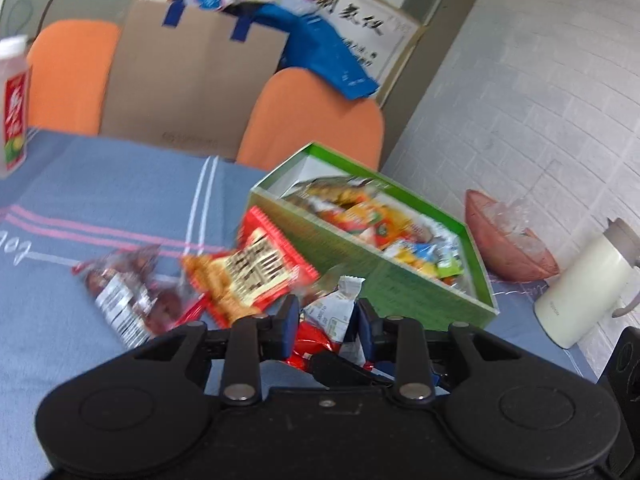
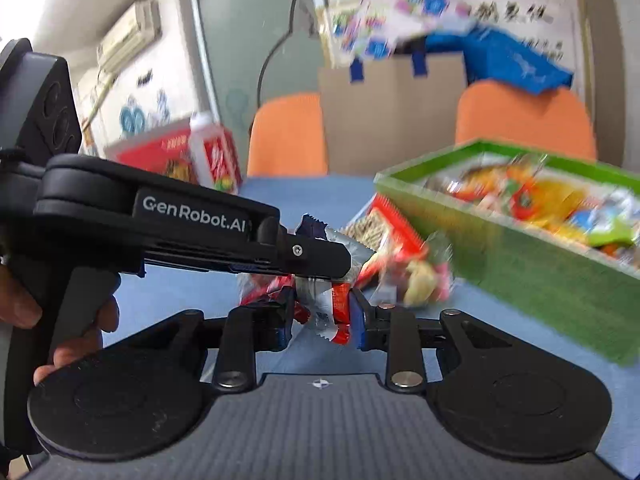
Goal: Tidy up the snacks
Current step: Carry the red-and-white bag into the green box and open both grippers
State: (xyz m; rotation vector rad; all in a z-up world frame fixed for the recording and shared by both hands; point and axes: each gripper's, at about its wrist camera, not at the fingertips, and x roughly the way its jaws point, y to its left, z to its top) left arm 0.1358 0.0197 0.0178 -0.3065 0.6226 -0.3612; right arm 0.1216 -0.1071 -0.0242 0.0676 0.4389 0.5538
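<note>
Left gripper (image 1: 328, 316) pinching white packet (image 1: 338, 312); right gripper (image 2: 322, 320) angled down, clamped on red-silver wrapper (image 2: 334, 312) near green box (image 2: 500, 256).

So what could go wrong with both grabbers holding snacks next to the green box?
The left gripper and right gripper sit very close, so they might bump or pull the same white and red packet. The green box already looks full, so more snacks could slide out. The red packet leaning on its wall might get knocked over.
</note>
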